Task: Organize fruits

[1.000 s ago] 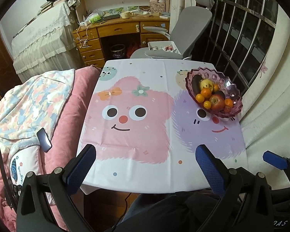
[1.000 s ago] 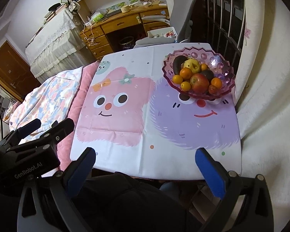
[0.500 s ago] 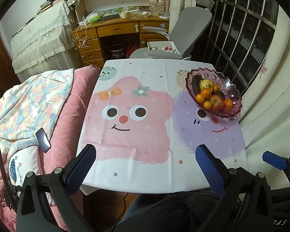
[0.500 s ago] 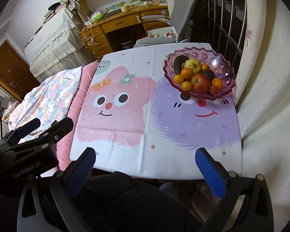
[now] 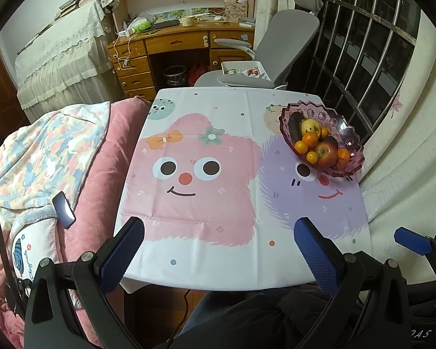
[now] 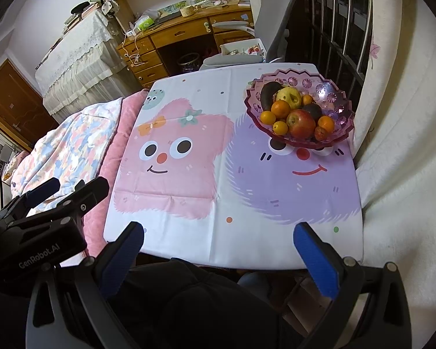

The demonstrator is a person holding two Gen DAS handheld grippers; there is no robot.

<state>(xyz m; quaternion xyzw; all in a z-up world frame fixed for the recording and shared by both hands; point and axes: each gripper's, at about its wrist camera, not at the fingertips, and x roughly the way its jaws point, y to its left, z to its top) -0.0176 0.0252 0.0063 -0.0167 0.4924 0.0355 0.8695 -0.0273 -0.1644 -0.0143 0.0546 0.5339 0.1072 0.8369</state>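
Observation:
A pink glass bowl (image 5: 350, 133) (image 6: 338, 99) stands at the table's far right. It holds a red apple (image 5: 325, 154) (image 6: 300, 122), several oranges (image 5: 309, 139) (image 6: 280, 108), a yellow fruit (image 5: 309, 125) (image 6: 289, 96) and a dark long fruit (image 5: 294, 123) (image 6: 266, 94). My left gripper (image 5: 218, 250) hovers open over the near table edge, nothing between its fingers. My right gripper (image 6: 218, 250) is also open and empty at the near edge, far short of the bowl.
A cartoon tablecloth (image 5: 206, 174) covers the table. A bed with pink and floral quilts (image 5: 58, 151) and a phone (image 5: 63, 210) lies left. A grey office chair (image 5: 282, 37) and wooden desk (image 5: 171, 43) stand behind. Window bars (image 5: 363, 46) and curtain line the right. A person's dark-clothed lap sits below.
Both views have shifted only slightly; the grippers stay open and the fruit in the bowl has not moved.

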